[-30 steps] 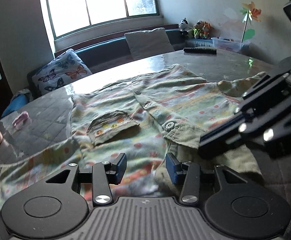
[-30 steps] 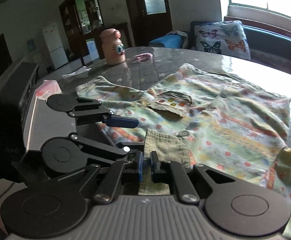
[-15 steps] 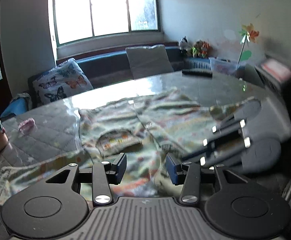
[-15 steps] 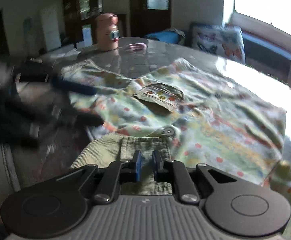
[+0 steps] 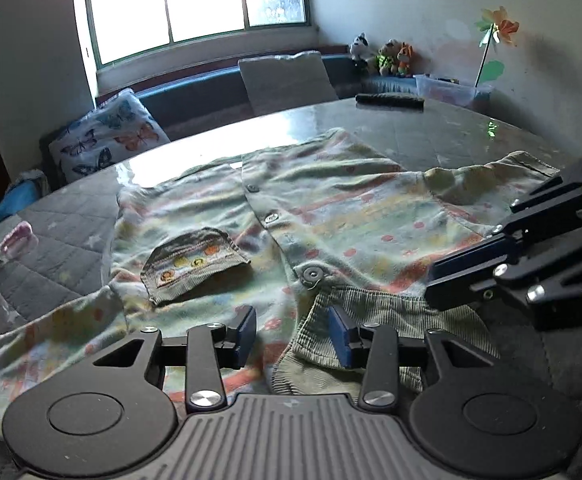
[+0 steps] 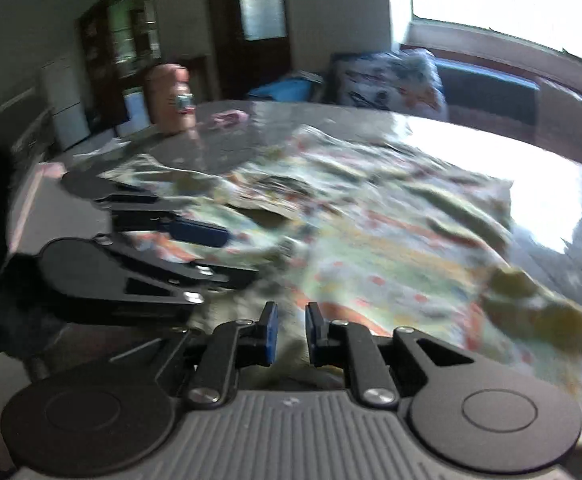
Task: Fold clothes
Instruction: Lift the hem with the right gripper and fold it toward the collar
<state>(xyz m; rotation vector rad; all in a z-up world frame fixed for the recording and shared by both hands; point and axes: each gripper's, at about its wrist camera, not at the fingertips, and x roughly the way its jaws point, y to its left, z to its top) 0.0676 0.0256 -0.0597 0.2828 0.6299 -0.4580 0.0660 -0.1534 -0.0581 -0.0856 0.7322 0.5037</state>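
A small patterned button-up shirt (image 5: 331, 208) with a corduroy chest pocket (image 5: 193, 264) and an olive corduroy collar (image 5: 371, 320) lies spread on the table. My left gripper (image 5: 293, 336) is open just above the collar edge, its jaws astride bare cloth. My right gripper (image 6: 289, 332) has its jaws parted a little and holds nothing; the collar lies below it. In the left wrist view the right gripper (image 5: 503, 268) hovers over the collar at the right. In the blurred right wrist view the left gripper (image 6: 179, 240) sits at the left over the shirt (image 6: 391, 232).
The table (image 5: 443, 140) is glossy grey. A pink bottle (image 6: 171, 96) and a small pink item (image 5: 17, 236) stand near the left end. A dark flat object (image 5: 389, 101) lies at the far edge. A bench with cushions (image 5: 111, 140) runs under the window.
My right gripper has let go of the collar and its jaws have parted. The collar now lies flat on the table. Both grippers dipped back toward the shirt.
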